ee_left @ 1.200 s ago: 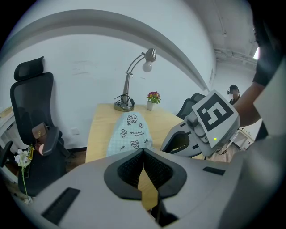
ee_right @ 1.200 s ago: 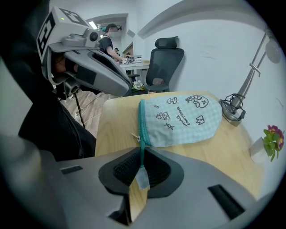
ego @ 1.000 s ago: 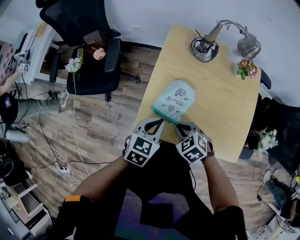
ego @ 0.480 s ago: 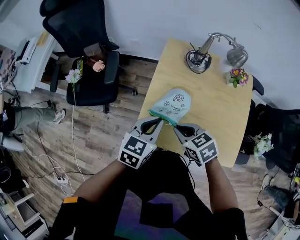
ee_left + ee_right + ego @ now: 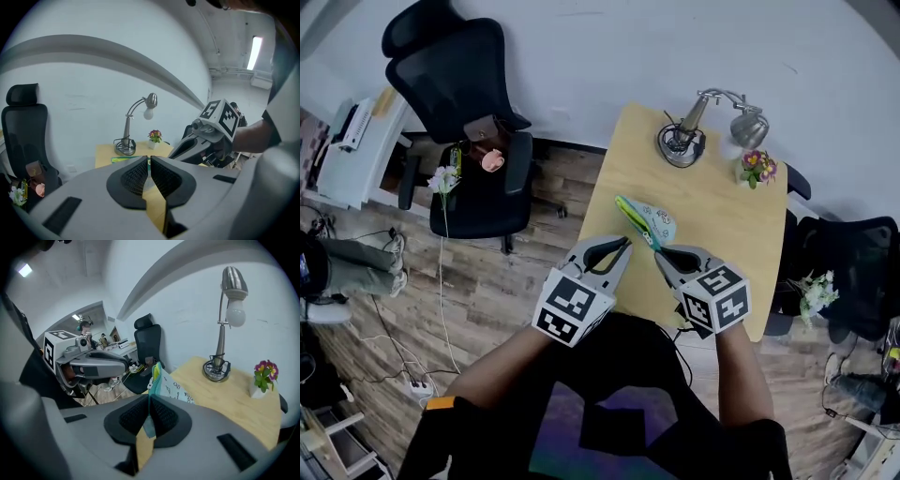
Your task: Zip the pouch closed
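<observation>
- Pouch (image 5: pixel 657 223): half a second ago it lay flat on the table (image 5: pixel 727 253), on your side of the lamp (image 5: pixel 680 141). It is now tipped up on edge in the same place, so the head view sees it nearly edge-on.
- The zip (image 5: pixel 634 219) now runs as a green line from your right gripper (image 5: pixel 659 251) up towards the lamp.
- Right gripper: pinching the pouch at the zip end furthest from the lamp. Its own view shows pale film caught between the pads and the pouch rising from them.
- Left gripper (image 5: pixel 625 243): pressed together, tip just beside the right one on the side away from the lamp. A pale sliver shows in the slit. You cannot tell from any view whether that is pinched film or the pouch behind.
- Finding: one end of the pouch looks anchored and the zip line is presented, which suits a closing pull. No slider can be made out, and neither can how much of the zip is shut. The closing stroke appears not yet done.
- Pouch material: thin, pale blue-green film with small printed drawings. It is soft and will likely sag if the zip line is not kept taut.
- Zip: a narrow, bright green band along one edge, straight at present.
- Pads: black with a fine mesh grain, set in smooth grey moulded shells.
- Table: pale wood, smooth and matt.
- Lamp: brushed metal, with a curved neck on a round base.
</observation>
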A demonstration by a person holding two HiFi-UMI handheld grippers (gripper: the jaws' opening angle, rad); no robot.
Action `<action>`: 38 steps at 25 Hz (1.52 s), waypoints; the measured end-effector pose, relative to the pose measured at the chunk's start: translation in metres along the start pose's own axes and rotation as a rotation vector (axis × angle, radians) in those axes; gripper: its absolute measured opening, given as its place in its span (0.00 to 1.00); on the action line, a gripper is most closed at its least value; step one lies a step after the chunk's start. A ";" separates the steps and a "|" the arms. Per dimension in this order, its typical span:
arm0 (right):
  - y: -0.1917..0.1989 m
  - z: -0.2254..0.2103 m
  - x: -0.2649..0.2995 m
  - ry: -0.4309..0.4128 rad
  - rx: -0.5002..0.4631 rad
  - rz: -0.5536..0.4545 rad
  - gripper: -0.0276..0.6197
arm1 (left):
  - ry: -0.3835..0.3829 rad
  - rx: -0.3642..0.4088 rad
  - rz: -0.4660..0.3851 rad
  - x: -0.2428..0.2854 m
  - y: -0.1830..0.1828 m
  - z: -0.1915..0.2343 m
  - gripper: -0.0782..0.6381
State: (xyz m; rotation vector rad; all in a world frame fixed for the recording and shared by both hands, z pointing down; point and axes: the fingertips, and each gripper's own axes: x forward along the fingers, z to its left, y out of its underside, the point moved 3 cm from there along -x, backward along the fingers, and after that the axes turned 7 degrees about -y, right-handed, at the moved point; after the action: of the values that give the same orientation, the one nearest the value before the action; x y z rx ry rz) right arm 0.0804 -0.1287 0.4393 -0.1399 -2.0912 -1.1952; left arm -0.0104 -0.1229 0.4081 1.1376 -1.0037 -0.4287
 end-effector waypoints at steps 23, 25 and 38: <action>-0.040 0.041 -0.094 -0.083 -0.325 0.130 0.08 | 0.368 0.147 0.083 -0.008 -0.060 -0.046 0.36; -0.039 0.043 -0.097 -0.092 -0.344 0.148 0.08 | 0.382 0.164 0.093 -0.008 -0.059 -0.053 0.36; -0.023 0.059 -0.103 -0.166 -0.420 0.234 0.08 | 0.455 0.237 0.169 -0.003 -0.044 -0.082 0.36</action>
State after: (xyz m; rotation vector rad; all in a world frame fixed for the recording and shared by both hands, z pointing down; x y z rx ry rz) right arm 0.1161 -0.0705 0.3392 -0.6789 -1.8673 -1.4981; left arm 0.0644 -0.0935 0.3615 1.2766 -0.7510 0.0892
